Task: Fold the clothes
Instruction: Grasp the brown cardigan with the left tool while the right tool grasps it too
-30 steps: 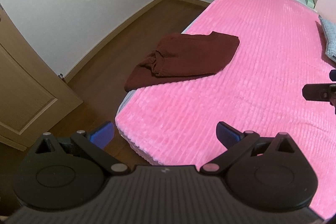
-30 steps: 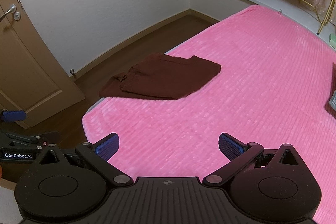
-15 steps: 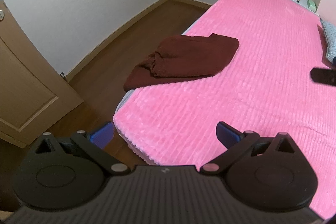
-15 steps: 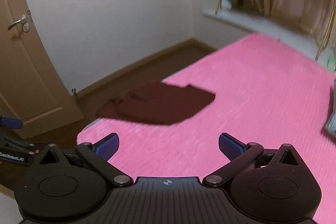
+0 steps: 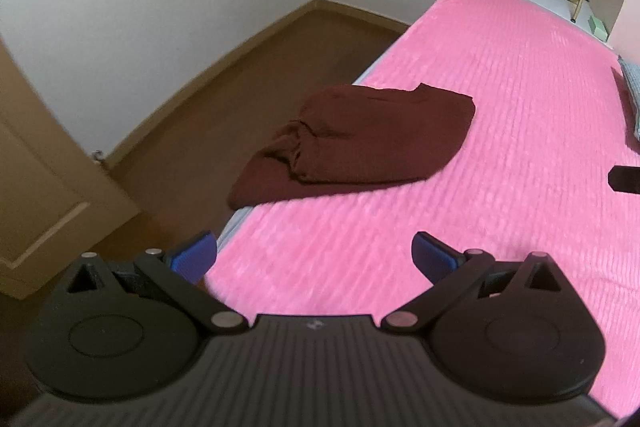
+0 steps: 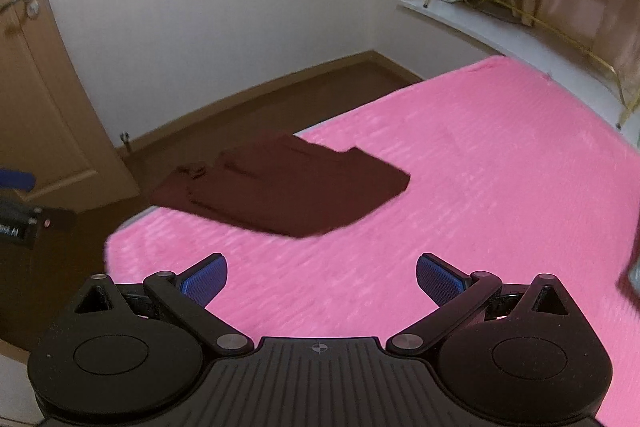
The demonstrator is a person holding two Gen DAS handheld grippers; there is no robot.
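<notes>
Left wrist view: wide pink ribbed bed cover (image 5: 500, 131) filling most of the frame, brown wooden floor (image 5: 224, 95) to its left, pale wall beyond, tan door (image 5: 44, 163) at the near left. Next in size, dark maroon garment (image 5: 360, 139) lying in a rough layered rectangle at the bed's left edge, thick bunched end pointing toward the floor, one corner seeming to reach past the mattress edge. Smaller, at the bottom, left gripper (image 5: 314, 259), blue-padded fingers (image 5: 192, 259) released and spread wide, grasping nothing, well short of the garment. Right wrist view: same bed cover (image 6: 500, 187), same garment (image 6: 288, 187) seen flatter, upper layer lying over a lower one, right gripper (image 6: 322, 277) likewise with fingers (image 6: 440, 283) spread and empty, hovering over bare pink cover, well apart from the cloth. Fits either a finished bundle just let go or a part-folded piece awaiting another fold; not settled by these views. Likely risks: overhanging corner dragging the garment off onto the floor if nudged or pulled leftward; loose stacked layers sliding apart if pinched through only the top one; plush cover snagging and lifting along with the cloth on a deep pinch; motion blur hinting at quick movement, poor for aiming at a thin edge.
</notes>
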